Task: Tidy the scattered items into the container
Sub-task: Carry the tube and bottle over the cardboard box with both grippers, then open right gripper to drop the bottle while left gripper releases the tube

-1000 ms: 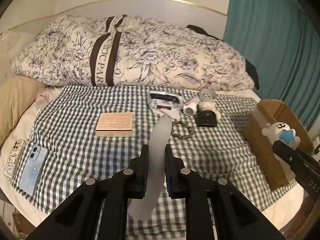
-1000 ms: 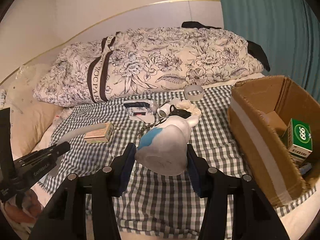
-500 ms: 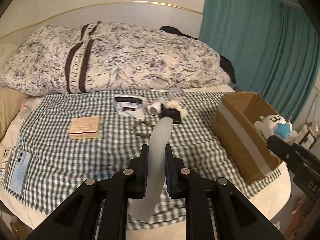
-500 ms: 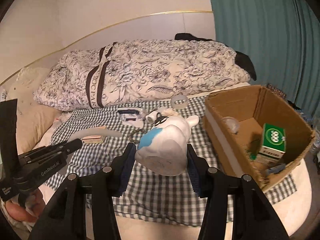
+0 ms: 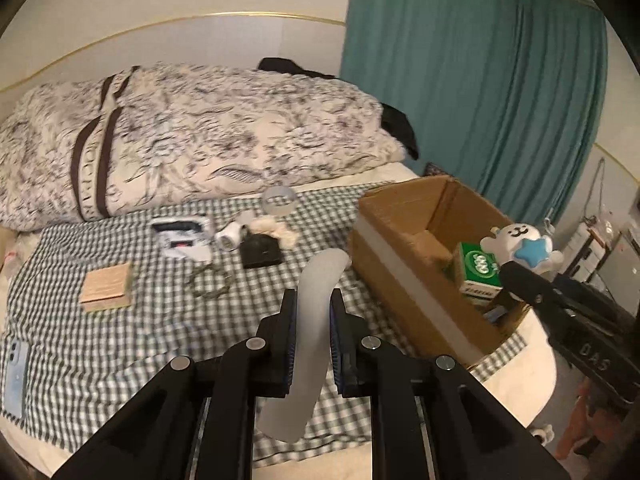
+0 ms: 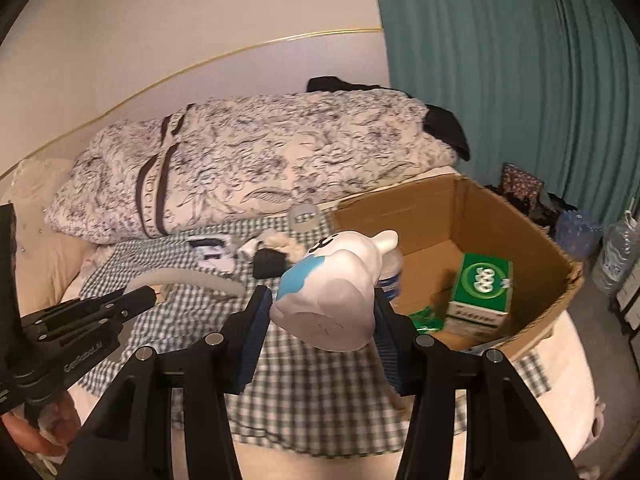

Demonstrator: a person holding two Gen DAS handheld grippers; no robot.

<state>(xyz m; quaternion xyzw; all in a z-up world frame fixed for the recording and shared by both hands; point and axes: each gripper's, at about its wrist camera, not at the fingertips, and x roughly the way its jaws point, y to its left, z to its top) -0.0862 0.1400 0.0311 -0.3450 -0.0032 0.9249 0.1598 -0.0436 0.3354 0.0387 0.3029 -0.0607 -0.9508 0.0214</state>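
The bed (image 5: 120, 340), covered w/ a checked cloth, is seen w/ a cardboard box (image 6: 516, 216) set open-topped at its right edge; a green carton (image 6: 482, 292) is already lying inside. Left out on the cloth, well apart from the box, are a tan booklet (image 5: 107, 286), a black pouch (image 5: 260, 252), a tape roll (image 5: 280, 200) and a phone (image 5: 16, 380) at the far left edge. A white toy figure (image 6: 332, 292) w/ a blue patch is clamped between the right gripper (image 6: 320, 320) fingers, about half spread, base toward the camera; it is held just left of the box's near wall, opening ahead and to the right. A grey curved strip (image 5: 308, 320) is pinched by the left gripper (image 5: 312, 336), fingers nearly closed, long axis running fwd along the fingers, tip bending right toward the box. The right hand is judged nearer the box, so the toy looks likely to be dropped first; the strip would need carrying further right.
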